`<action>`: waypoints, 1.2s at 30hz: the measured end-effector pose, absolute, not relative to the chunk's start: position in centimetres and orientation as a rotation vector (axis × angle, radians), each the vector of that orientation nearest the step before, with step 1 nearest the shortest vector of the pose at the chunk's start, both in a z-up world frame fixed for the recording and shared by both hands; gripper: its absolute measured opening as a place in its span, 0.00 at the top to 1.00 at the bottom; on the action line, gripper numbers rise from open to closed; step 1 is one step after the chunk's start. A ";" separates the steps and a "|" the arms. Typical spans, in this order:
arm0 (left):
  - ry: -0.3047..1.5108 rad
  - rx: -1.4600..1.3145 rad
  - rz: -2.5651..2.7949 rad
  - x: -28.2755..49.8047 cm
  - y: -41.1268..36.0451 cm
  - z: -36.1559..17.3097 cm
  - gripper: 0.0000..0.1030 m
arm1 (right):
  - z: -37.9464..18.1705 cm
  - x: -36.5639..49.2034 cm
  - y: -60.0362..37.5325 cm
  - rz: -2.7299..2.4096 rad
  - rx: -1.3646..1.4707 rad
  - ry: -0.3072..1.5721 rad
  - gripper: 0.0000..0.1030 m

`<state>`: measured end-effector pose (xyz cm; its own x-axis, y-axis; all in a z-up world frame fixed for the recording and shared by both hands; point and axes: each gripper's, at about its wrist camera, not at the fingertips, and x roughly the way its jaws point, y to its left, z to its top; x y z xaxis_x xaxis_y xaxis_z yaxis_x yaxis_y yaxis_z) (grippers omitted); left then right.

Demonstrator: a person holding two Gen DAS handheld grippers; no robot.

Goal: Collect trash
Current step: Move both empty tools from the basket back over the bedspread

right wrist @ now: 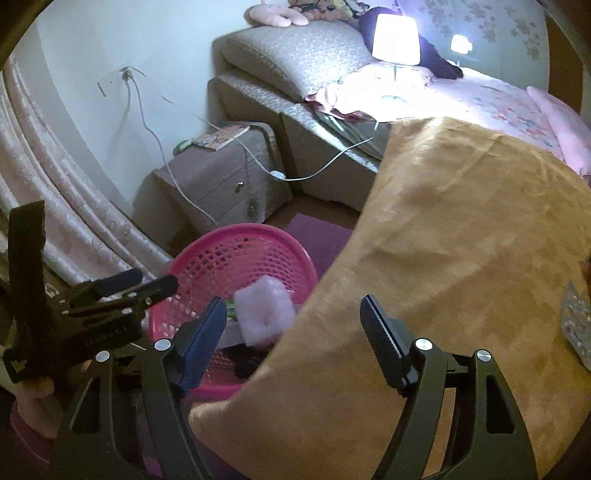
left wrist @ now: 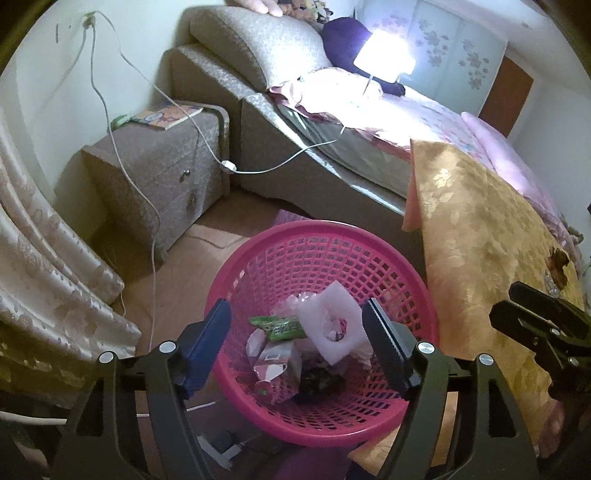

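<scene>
A pink mesh basket (left wrist: 413, 295) stands on the floor beside a table draped in gold cloth (left wrist: 480, 236). Inside lie a white foam piece (left wrist: 332, 328), a green wrapper (left wrist: 280, 326), a silvery packet (left wrist: 273, 365) and something dark. My left gripper (left wrist: 295, 314) hangs open right above the basket with nothing between its fingers. My right gripper (right wrist: 293, 312) is open and empty too, over the gold cloth's (right wrist: 461, 240) edge next to the basket (right wrist: 236, 240). It also shows at the right of the left wrist view (left wrist: 535, 317). A blister pack (right wrist: 576, 325) lies on the cloth at far right.
A padded nightstand (left wrist: 155, 173) with a book stands behind the basket, and white cables hang from a wall socket (left wrist: 88, 20). The bed (left wrist: 424, 107) with a lit lamp (left wrist: 384, 55) runs behind. Curtains (left wrist: 44, 258) hang at left. A small brownish item (left wrist: 557, 258) lies on the cloth.
</scene>
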<state>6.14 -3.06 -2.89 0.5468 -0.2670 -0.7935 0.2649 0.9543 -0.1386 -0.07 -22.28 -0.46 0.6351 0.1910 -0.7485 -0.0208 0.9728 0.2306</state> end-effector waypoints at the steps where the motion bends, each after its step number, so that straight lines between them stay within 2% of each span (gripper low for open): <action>1: 0.937 0.002 -0.319 6.0 -3.3 -2.8 0.31 | -0.5 -0.1 -22.3 0.122 0.208 0.876 0.30; 15: 0.887 0.073 -0.388 3.4 -6.4 -1.4 0.31 | -0.7 -5.6 -26.9 -0.005 0.269 0.824 0.30; 36: 0.887 0.151 -0.528 -0.3 -13.4 -0.9 0.31 | -2.0 -14.7 -40.0 -0.343 0.386 0.755 0.30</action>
<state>-0.29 -13.36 -0.94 0.5139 -0.3764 -0.7708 0.4988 0.8622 -0.0885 -14.66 -40.04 -1.96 0.6798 -0.1611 -0.7155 0.4328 0.8757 0.2140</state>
